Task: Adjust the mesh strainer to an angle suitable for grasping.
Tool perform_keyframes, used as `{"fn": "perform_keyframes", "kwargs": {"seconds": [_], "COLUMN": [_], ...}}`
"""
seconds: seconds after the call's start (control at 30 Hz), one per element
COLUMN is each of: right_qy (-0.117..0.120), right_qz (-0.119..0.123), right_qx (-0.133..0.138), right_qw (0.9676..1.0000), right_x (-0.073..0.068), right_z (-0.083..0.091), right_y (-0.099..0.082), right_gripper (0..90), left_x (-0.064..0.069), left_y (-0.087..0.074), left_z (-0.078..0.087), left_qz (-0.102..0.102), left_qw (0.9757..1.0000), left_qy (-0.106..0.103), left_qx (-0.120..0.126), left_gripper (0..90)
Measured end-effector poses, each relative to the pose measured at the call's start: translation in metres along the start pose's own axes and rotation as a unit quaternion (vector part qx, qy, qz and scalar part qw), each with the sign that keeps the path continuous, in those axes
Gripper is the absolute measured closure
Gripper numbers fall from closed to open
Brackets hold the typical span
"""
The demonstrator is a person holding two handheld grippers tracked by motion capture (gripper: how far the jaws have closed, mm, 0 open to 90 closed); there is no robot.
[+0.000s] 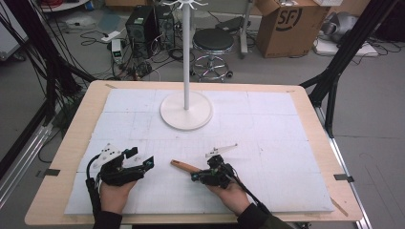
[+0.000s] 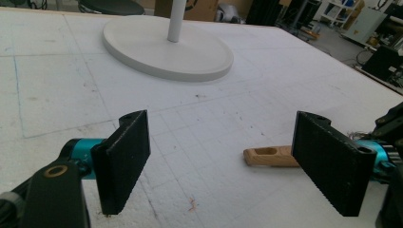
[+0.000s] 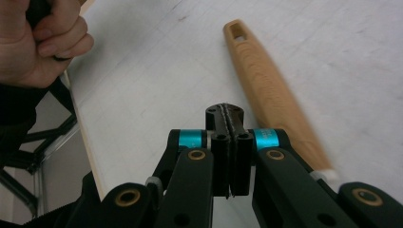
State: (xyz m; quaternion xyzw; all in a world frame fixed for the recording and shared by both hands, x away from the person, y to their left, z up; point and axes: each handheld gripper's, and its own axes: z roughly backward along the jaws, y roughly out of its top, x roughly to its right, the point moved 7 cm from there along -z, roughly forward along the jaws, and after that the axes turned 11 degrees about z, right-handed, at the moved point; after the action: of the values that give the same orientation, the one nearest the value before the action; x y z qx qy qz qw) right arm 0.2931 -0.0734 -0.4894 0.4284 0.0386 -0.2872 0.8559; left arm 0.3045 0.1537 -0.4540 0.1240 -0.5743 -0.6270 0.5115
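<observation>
From up top, the left gripper (image 1: pixel 138 160) sits low over the white foam board (image 1: pixel 267 143), its hand tucked under it with the forearm coming in from the near edge. The right gripper (image 1: pixel 197 177) is off to its right, wrist turned so the nose points back toward the left one. The light wooden handle with a slot at one end (image 1: pixel 184 165) lies flat on the board, its near end just beside the right gripper's tip and its slotted end toward the left gripper. Beyond both stands a white pole on a round white base (image 1: pixel 186 110), well apart.

Left gripper view: the 2 black jaws stand wide apart with nothing between them. The wooden handle (image 2: pixel 268 156) lies just ahead of the jaw at the right of this view, so I'd guess it's waiting to take it.

Right gripper view: the right gripper (image 3: pixel 230 118) has its jaws pressed flat together on nothing. The handle (image 3: pixel 271 90) runs alongside, right of the tip, not gripped. Looks like a nudge or a reposition to me. The left hand (image 3: pixel 40 40) grips its handle tight.
</observation>
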Motion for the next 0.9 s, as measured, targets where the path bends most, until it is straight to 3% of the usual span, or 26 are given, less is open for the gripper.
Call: {"fn": "perform_keyframes", "kwargs": {"seconds": [0.27, 0.4, 0.57, 0.7, 0.9], "right_qy": [-0.003, -0.01, -0.038, -0.04, -0.063], "right_qz": [0.013, 0.008, 0.004, -0.005, -0.016], "right_qx": [-0.045, -0.049, -0.05, -0.055, -0.059], "right_qw": [0.9989, 0.9987, 0.998, 0.9977, 0.9961], "right_x": [-0.013, -0.007, 0.009, 0.015, 0.028], "right_z": [-0.026, -0.029, -0.023, -0.02, -0.011], "right_y": [0.008, 0.008, 0.011, 0.011, 0.011], "right_gripper": [89.9, 89.9, 89.9, 89.9, 90.0], "left_x": [0.0, 0.0, 0.001, 0.0, 0.0], "left_y": [0.0, 0.0, 0.0, 0.0, 0.0], "left_z": [0.0, 0.001, 0.001, 0.001, 0.001], "left_qz": [0.0, 0.0, 0.0, 0.0, 0.001], "left_qw": [1.0, 1.0, 1.0, 1.0, 1.0], "left_qy": [0.0, -0.002, -0.004, -0.003, -0.002], "left_qx": [-0.001, -0.001, 0.0, -0.002, -0.002], "left_gripper": [21.3, 21.3, 21.3, 21.3, 21.4]}}
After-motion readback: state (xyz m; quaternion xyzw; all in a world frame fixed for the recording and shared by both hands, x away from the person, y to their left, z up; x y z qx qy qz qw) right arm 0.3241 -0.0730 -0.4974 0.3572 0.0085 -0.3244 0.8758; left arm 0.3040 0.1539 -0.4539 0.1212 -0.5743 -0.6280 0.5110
